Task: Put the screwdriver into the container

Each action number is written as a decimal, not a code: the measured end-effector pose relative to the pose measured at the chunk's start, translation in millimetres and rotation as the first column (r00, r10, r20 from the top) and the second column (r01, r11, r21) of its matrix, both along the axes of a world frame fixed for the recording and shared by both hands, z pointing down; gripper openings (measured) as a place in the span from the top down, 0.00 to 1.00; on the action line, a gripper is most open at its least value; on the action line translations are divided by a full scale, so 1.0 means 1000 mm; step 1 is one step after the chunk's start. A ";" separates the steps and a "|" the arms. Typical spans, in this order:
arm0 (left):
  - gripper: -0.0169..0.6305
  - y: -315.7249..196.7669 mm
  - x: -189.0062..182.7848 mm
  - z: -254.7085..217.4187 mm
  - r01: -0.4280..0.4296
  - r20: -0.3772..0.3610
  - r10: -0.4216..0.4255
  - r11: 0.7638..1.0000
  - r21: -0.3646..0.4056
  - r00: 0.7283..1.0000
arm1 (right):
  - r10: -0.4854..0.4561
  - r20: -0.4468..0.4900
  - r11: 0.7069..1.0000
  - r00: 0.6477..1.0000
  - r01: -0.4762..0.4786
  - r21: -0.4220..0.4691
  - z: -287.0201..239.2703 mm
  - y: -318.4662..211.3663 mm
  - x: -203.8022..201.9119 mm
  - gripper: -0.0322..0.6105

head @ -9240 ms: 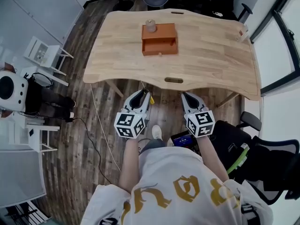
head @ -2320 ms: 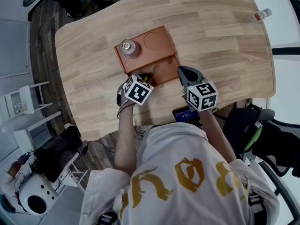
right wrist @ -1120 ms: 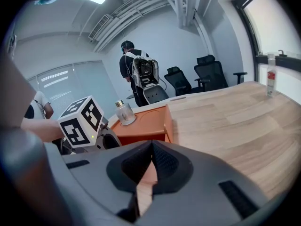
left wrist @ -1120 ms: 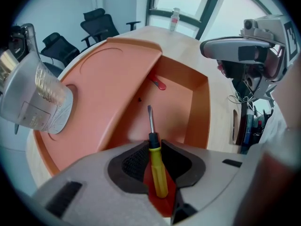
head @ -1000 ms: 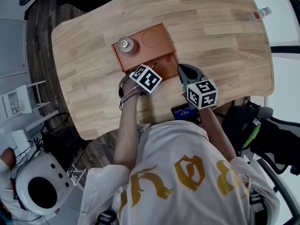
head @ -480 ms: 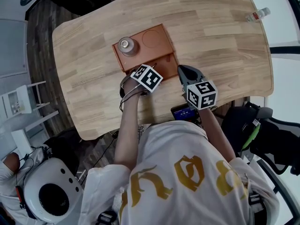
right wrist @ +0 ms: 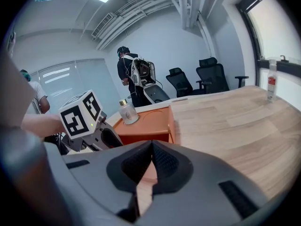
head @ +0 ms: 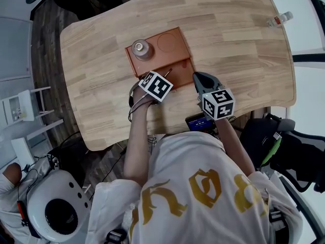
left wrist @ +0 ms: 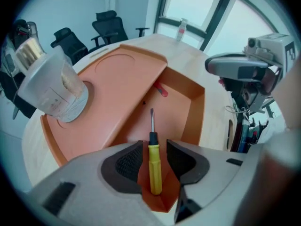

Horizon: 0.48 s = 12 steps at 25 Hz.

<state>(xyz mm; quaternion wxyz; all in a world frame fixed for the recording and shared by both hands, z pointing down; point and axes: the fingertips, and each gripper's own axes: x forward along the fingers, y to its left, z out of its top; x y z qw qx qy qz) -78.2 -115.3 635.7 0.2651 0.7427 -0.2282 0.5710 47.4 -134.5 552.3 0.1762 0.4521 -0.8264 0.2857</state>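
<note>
table: wooden | jar: upright | bottle: table edge | office chairs: beyond

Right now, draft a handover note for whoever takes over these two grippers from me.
Left gripper: jaws have just been opening; pads clear of the screwdriver lying between them.
Right gripper: shut, empty, near the container.
Screwdriver: on the floor of the container's open drawer.
Done: screwdriver placed and seemingly released.
Left to do: lift the left gripper away.
</note>
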 end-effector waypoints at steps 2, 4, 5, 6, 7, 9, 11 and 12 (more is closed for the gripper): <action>0.74 -0.001 0.001 -0.012 0.024 -0.059 -0.022 0.999 0.041 0.998 | -0.015 -0.038 0.999 0.999 0.016 0.034 -0.005 0.000 -0.002 0.93; 0.74 -0.002 -0.001 -0.023 0.054 -0.099 -0.045 0.995 0.089 0.994 | -0.037 -0.073 0.997 0.997 0.042 0.069 -0.010 -0.001 -0.006 0.93; 0.74 -0.002 -0.003 -0.029 0.072 -0.119 -0.059 0.991 0.111 0.991 | -0.045 -0.079 0.995 0.996 0.051 0.080 -0.013 -0.001 -0.009 0.93; 0.74 -0.003 -0.004 -0.036 0.089 -0.143 -0.070 0.987 0.135 0.987 | -0.050 -0.080 0.994 0.996 0.057 0.088 -0.015 -0.001 -0.012 0.93; 0.74 -0.003 -0.005 -0.043 0.106 -0.170 -0.078 0.981 0.164 0.982 | -0.054 -0.081 0.993 0.995 0.062 0.096 -0.018 -0.001 -0.015 0.93; 0.83 -0.007 -0.010 -0.059 0.153 -0.213 -0.102 0.958 0.242 0.972 | -0.060 -0.096 0.989 0.994 0.072 0.127 -0.027 0.000 -0.019 0.93; 0.91 -0.011 -0.020 -0.075 0.225 -0.246 -0.148 0.920 0.321 0.958 | -0.072 -0.118 0.982 0.990 0.091 0.164 -0.036 0.002 -0.025 0.93; 0.93 -0.013 -0.026 -0.084 0.263 -0.268 -0.172 0.899 0.352 0.948 | -0.078 -0.123 0.979 0.989 0.100 0.178 -0.040 0.003 -0.028 0.93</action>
